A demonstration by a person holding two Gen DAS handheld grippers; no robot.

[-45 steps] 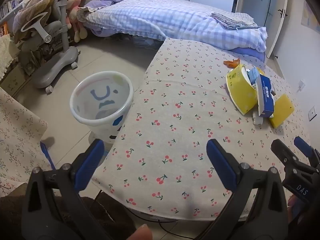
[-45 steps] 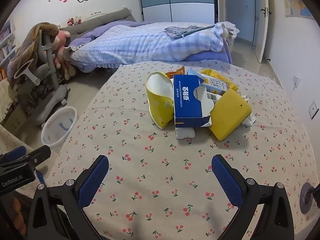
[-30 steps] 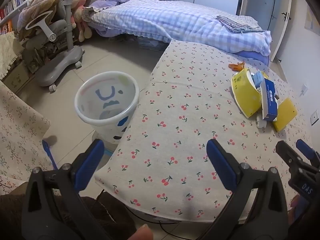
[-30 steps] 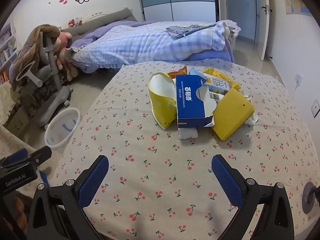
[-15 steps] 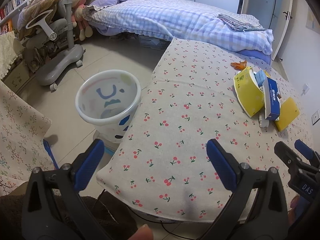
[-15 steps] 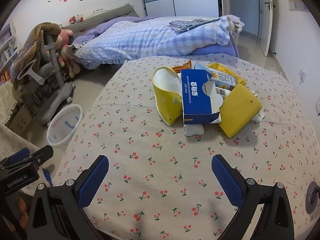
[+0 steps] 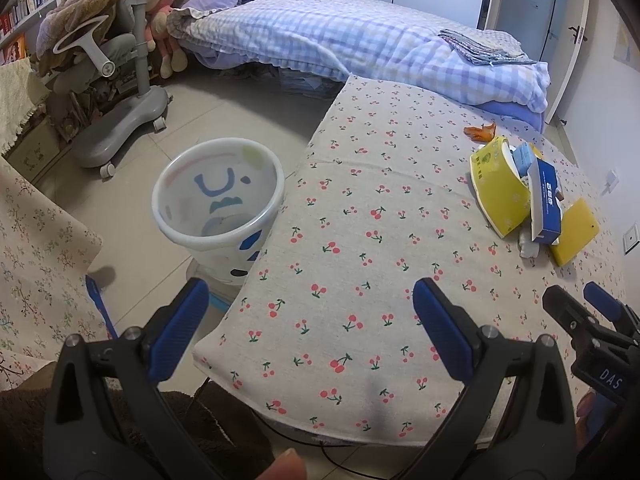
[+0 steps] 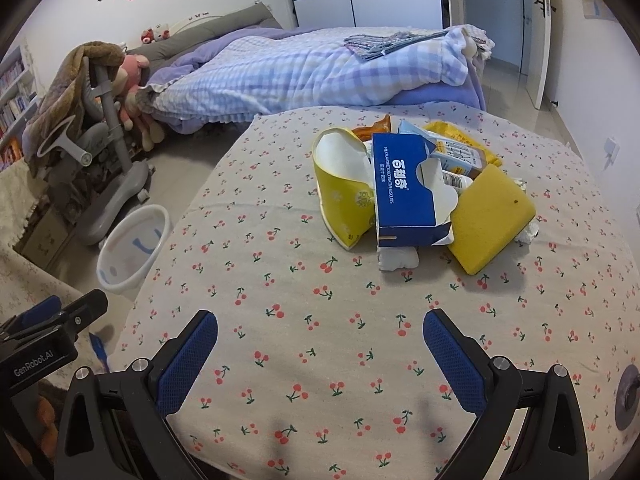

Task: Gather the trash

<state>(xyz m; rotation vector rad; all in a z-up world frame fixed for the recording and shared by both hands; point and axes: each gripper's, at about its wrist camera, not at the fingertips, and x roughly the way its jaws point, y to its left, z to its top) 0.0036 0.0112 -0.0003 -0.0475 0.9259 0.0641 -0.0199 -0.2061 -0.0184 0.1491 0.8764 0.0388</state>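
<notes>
A heap of trash lies on the cherry-print table: a torn yellow paper cup, a blue tissue box, a yellow sponge, a milk carton, an orange wrapper and white crumpled tissue. The heap also shows in the left wrist view. A white trash bin stands on the floor left of the table; it also shows in the right wrist view. My left gripper is open and empty over the table's near left edge. My right gripper is open and empty, short of the heap.
A bed with a checked blanket stands behind the table. A grey chair draped with cloth and soft toys stands on the floor at the left. A second floral-cloth surface is at the near left. A blue-handled object lies below it.
Both grippers have pulled back and risen slightly, so the table and the heap sit a little farther off. Both stay open and empty.
</notes>
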